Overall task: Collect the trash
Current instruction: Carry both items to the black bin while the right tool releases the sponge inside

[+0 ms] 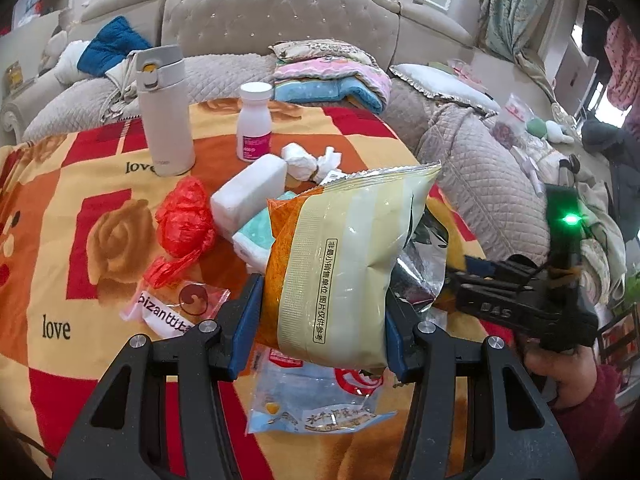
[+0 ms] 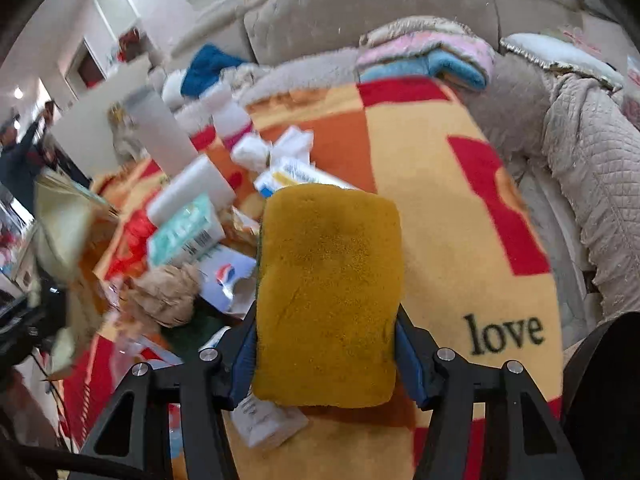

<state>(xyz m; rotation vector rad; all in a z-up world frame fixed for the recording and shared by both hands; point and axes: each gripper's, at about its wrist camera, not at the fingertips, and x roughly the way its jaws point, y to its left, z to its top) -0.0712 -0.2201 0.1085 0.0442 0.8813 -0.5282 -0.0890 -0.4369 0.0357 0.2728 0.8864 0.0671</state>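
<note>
Trash bag [image 1: 340,264], glossy crinkled plastic, sits clamped in my left gripper [image 1: 320,332]. My right gripper [image 2: 326,354] seems to squeeze a porous yellow rectangular sponge [image 2: 328,292], though blur hides the contact.

Flask [image 1: 164,112] and pill bottle [image 1: 254,122] upright at bench [image 1: 60,208] rear; crumpled tissues [image 1: 310,162] right of bottle; snack bag [image 1: 340,272] between left fingers [image 1: 246,320]; sponge [image 2: 328,296] between right fingers [image 2: 412,360].
</note>
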